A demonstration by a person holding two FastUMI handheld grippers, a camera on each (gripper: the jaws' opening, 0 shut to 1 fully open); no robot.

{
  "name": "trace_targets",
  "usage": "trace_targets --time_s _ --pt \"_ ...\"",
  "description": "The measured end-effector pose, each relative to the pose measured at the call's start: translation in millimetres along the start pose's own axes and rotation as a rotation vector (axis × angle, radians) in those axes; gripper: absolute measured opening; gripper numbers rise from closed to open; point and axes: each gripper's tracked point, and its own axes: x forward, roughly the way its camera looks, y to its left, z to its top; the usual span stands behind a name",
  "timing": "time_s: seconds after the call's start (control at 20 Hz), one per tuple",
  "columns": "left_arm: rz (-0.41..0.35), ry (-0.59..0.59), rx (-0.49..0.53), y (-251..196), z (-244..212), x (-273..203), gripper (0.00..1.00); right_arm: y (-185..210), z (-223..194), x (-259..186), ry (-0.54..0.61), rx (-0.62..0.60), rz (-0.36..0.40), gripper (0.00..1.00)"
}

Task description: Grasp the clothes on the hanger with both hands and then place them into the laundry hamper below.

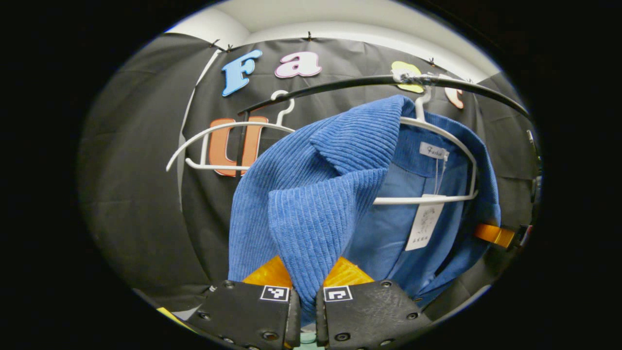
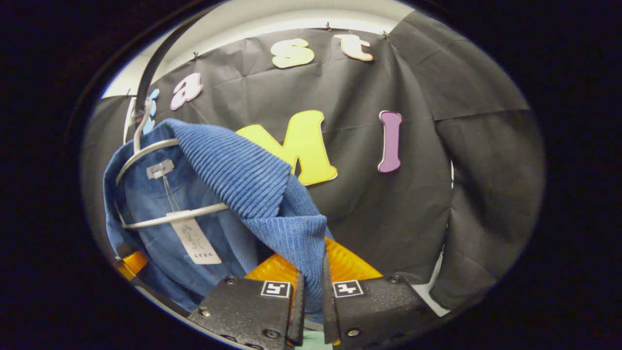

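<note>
Corduroy, blue and ribbed, made up the one jacket (image 1: 311, 194) in the scene; it hung open on a white hanger (image 1: 437, 131) hooked over a black rail (image 1: 340, 86), in front of the booth's black cloth wall. The left hand-held gripper (image 1: 307, 282) was clamped on one front edge of the jacket, a fold of cloth pinched between both of its fingers. The right hand-held gripper (image 2: 313, 282) was likewise clamped on the opposite front edge (image 2: 296, 243), cloth filling the narrow gap between its fingers. The laundry hamper lay below, outside both views.

Judged step: the two-handed grasp appeared complete and the jacket had yet to come off the hanger. To do this well, both grips should be kept firm while the two front edges are drawn outward and upward, so that the shoulders clear the hanger's ends rather than dragging the hanger off the rail. The two sides should move evenly, since a lopsided pull could snag the collar (image 1: 359, 136) on the hook. The jacket should be lowered only once it hangs free.

Counts: one jacket; two white hangers, one bearing the jacket and one bare (image 1: 218, 146) farther along the rail in the left gripper view; one rail; two paper tags (image 1: 423, 221) at the neck; two hand-held grippers.
</note>
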Motion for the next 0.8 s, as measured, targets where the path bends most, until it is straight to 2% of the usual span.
trace_targets --time_s 0.05,0.15,0.25,0.3,0.45,0.6,0.65,0.7,0.8 --pt "0.010 -0.005 0.005 4.0 6.2 -5.5 0.20 -2.7 3.0 0.9 -0.005 0.007 -0.006 0.17" --pt "-0.026 -0.009 0.001 2.1 6.6 -0.8 0.06 -5.8 8.7 -0.7 -0.012 0.017 -0.010 0.14" --pt "-0.029 -0.019 0.000 4.9 18.1 -10.5 0.10 -9.5 16.4 1.2 -0.017 0.023 -0.010 0.12" --pt "-0.040 -0.030 -0.004 4.2 25.7 -14.2 0.06 -11.1 20.5 3.4 -0.014 0.039 -0.008 0.11" --pt "-0.087 -0.061 -0.040 6.6 52.3 -22.5 0.10 -10.6 29.4 11.6 0.007 0.125 0.018 0.10" --pt "-0.105 -0.063 -0.074 15.1 72.8 -24.5 0.10 -11.8 45.7 14.4 -0.005 0.189 0.064 0.10" --pt "-0.106 -0.066 -0.070 18.4 79.2 -23.9 0.06 -12.3 52.6 16.3 -0.017 0.205 0.087 0.10" --pt "-0.111 -0.070 -0.065 21.1 84.4 -21.0 0.06 -11.3 60.5 18.5 -0.028 0.224 0.113 0.10" --pt "-0.112 -0.068 -0.060 27.4 91.0 -19.5 0.06 -13.4 71.3 20.5 -0.032 0.270 0.149 0.06"
